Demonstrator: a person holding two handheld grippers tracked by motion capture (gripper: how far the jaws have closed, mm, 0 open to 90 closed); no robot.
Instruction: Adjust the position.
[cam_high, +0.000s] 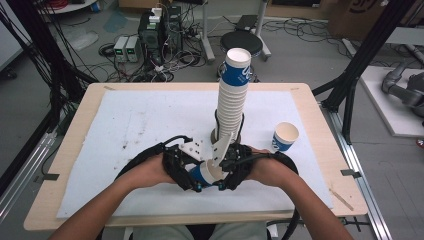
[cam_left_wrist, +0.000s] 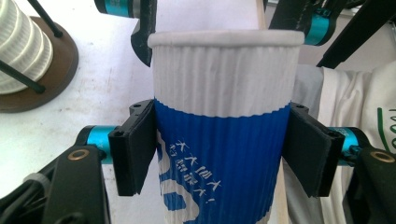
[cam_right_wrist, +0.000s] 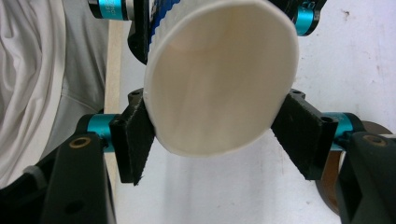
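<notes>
**A:** How are your jaws set right now?

**B:** Your left gripper (cam_left_wrist: 219, 154) pinches the blue-and-white paper cup (cam_left_wrist: 224, 135) across its blue band, both pads pressed flat against the ribbed wall. Your right gripper (cam_right_wrist: 219, 140) has its pads at the rim end of the same cup (cam_right_wrist: 219, 79); the left pad touches the rim, but on the right side you cannot tell whether the pad presses or just sits beside it.

**A:** Where is the cup?

**B:** In the high view it lies tilted between your two grippers (cam_high: 210, 172), low over the white mat (cam_high: 125, 120), near the table's front edge, just in front of the tall cup stack (cam_high: 232, 95).

**A:** What is hidden?

**B:** The cup's base is cut off in the left gripper view. From above, your hands and gripper bodies cover the pads.

**A:** Anything one view adds?

**B:** The right gripper view looks into the cup's open mouth. The high view adds a single cup (cam_high: 285, 136) standing upright to the stack's right.
</notes>
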